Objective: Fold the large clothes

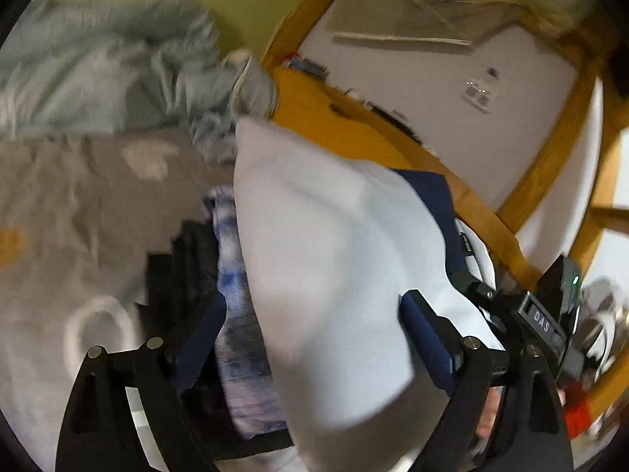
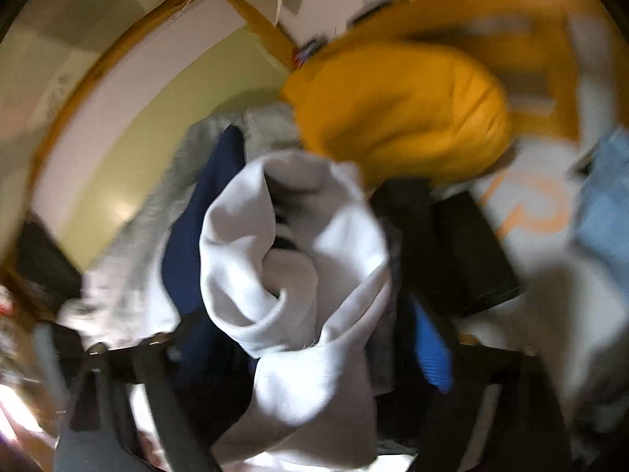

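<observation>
Across the bed (image 1: 59,204), a grey printed sheet lies wrinkled, with a pale blue-green duvet (image 1: 102,74) bunched at its far side and a wooden frame (image 1: 464,196) along the edge. Nearer, a white garment (image 1: 326,259) drapes over a stack of clothes that includes a blue-and-white tie-dye piece (image 1: 236,314) and dark fabric. The left gripper (image 1: 310,334) stands with its jaws wide, the white garment between them but not pinched. On the other camera, heavily blurred, the right gripper (image 2: 310,358) also has wide jaws, white cloth (image 2: 291,244) bunched loosely between them, a mustard-yellow cushion (image 2: 401,118) beyond.
</observation>
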`<control>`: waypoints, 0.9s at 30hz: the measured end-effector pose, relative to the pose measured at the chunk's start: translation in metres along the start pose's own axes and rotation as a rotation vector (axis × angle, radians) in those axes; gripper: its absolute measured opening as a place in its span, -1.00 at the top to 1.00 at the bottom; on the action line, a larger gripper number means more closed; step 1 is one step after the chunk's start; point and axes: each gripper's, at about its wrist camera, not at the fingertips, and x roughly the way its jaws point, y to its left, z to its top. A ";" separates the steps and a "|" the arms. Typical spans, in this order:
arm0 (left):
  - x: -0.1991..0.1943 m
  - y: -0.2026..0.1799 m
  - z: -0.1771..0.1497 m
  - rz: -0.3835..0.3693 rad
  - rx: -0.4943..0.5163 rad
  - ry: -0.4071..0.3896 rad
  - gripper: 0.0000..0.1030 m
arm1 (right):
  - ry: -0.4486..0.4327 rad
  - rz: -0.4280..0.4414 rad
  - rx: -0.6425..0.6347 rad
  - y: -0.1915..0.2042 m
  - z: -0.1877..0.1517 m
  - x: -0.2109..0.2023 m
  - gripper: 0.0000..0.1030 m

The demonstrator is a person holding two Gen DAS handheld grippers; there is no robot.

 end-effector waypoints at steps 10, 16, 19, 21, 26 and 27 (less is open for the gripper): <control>-0.158 -0.031 -0.021 0.144 0.242 -0.329 -0.92 | -0.212 -0.168 -0.271 0.083 -0.036 -0.103 -0.99; -0.220 -0.029 -0.054 0.238 0.348 -0.386 -1.00 | -0.299 -0.125 -0.317 0.117 -0.098 -0.154 -0.99; -0.230 -0.008 -0.078 0.283 0.344 -0.400 -1.00 | -0.316 -0.156 -0.330 0.126 -0.128 -0.150 -0.99; -0.227 0.010 -0.095 0.283 0.331 -0.380 -1.00 | -0.357 -0.189 -0.323 0.128 -0.152 -0.146 -0.99; -0.200 0.034 -0.127 0.346 0.400 -0.321 -1.00 | -0.425 -0.236 -0.434 0.142 -0.203 -0.119 -0.99; -0.194 0.040 -0.132 0.347 0.398 -0.313 -1.00 | -0.406 -0.224 -0.430 0.141 -0.209 -0.112 -0.99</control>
